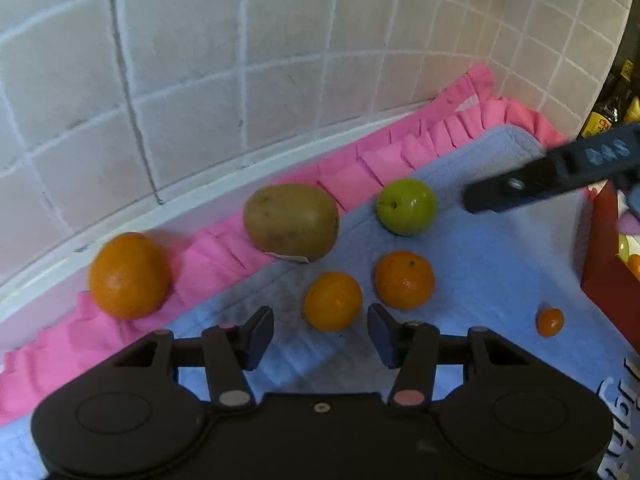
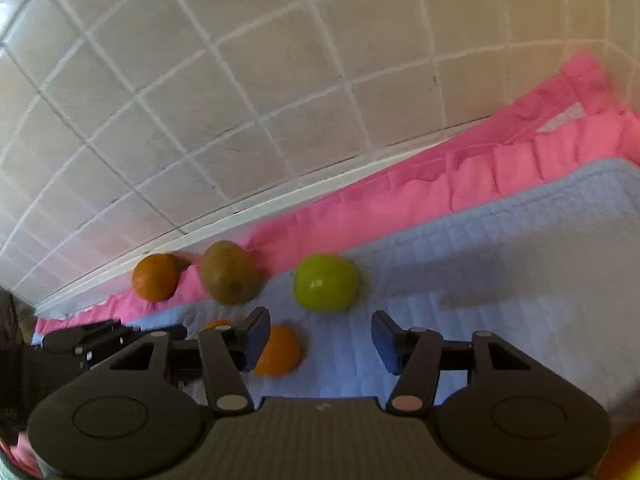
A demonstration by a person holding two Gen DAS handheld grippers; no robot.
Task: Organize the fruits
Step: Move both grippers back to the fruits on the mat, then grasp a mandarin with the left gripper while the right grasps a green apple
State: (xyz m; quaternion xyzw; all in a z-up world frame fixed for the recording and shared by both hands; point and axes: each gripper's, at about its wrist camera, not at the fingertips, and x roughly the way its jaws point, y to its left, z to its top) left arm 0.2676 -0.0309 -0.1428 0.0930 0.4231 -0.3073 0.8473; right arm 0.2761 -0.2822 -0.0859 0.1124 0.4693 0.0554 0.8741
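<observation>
In the left wrist view my left gripper is open, just in front of a small orange on the blue towel. A second small orange, a green apple, a brown kiwi, a large orange and a tiny orange lie around. My right gripper is open and empty above the towel, near the green apple; it also shows in the left wrist view. An orange lies behind its left finger.
A pink frilled cloth lies under the towel along the tiled wall. A red box holding fruit stands at the right edge. Bottles stand at the far right. The kiwi and large orange sit by the wall.
</observation>
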